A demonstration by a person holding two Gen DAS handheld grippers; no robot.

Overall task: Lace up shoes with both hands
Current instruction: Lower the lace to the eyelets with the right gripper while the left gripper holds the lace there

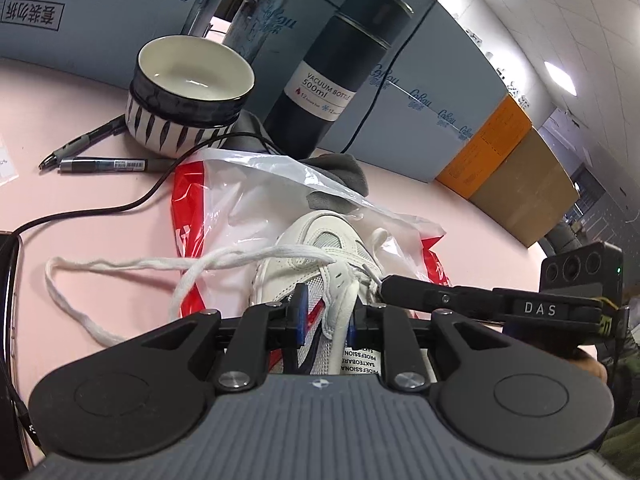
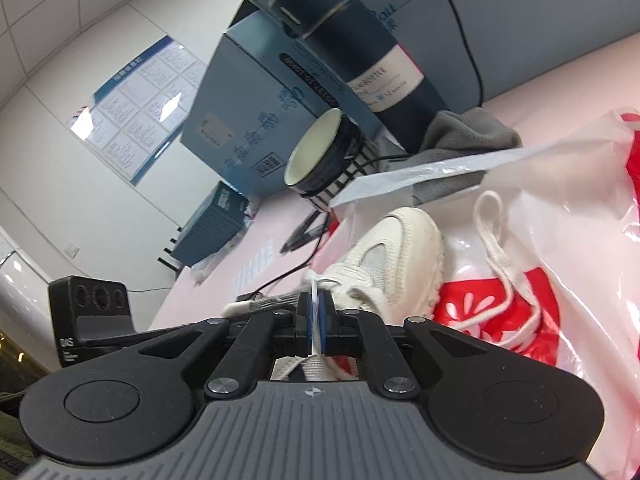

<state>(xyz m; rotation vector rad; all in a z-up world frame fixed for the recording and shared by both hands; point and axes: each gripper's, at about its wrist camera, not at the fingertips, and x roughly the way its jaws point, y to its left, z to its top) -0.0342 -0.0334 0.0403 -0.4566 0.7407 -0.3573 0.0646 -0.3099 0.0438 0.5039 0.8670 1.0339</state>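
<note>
Far left of the shoe (image 1: pixel 320 240): two pens (image 1: pixel 100 164) on the pink table (image 1: pixel 100 232), dark cable (image 1: pixel 120 208) curving past them. Striped bowl (image 1: pixel 192 92) behind, upright.

Left of shoe: loose white lace (image 1: pixel 120 264) looped out flat across the table, running back to the eyelets.

Under the shoe: red-and-white plastic bag (image 1: pixel 232 208), crumpled. Shoe white, toe pointing away, resting on the bag.

At the shoe's near end: left gripper (image 1: pixel 326 318), jaws narrowly parted, a white strip of the shoe's upper between the pads, lying against one pad with a gap to the other. Not clamped.

Behind shoe: grey cloth (image 1: pixel 340 168), then dark vacuum bottle (image 1: pixel 336 76), standing.

Right of shoe's lacing: right gripper (image 2: pixel 318 320), pads pressed together on a lace strand at the eyelets. Second loop of lace lying on the bag just right of the toe.

Far right: cardboard box (image 1: pixel 520 184) at table edge.
</note>
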